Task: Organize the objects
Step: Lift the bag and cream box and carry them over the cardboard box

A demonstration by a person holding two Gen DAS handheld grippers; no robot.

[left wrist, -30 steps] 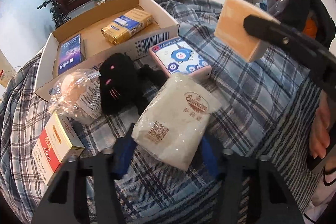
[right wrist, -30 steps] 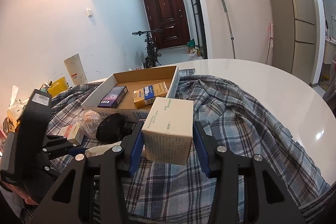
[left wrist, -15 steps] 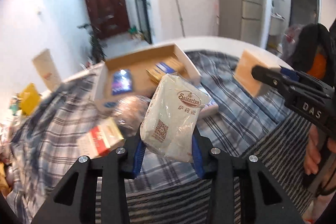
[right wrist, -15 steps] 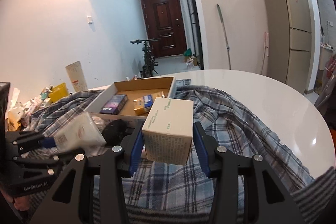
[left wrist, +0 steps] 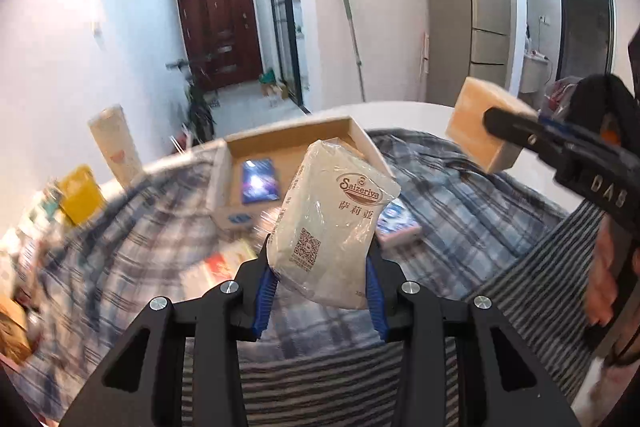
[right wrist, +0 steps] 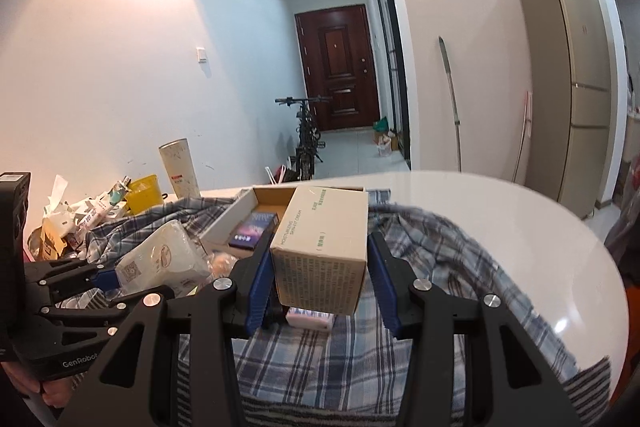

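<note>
The left hand-held gripper (left wrist: 320, 291) clamps a white Saizeriya packet (left wrist: 334, 227) – the right hand-held gripper (right wrist: 320, 279) grips a beige carton (right wrist: 320, 247) – both above the checked cloth (right wrist: 420, 247).

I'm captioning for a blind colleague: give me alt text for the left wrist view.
The left gripper holds a Saizeriya wet-wipe packet above a plaid cloth. Behind it sits an open cardboard box; at right, the right gripper holds a beige carton.

A cardboard tray (right wrist: 246, 205) lies on the plaid cloth (right wrist: 440, 251).
</note>
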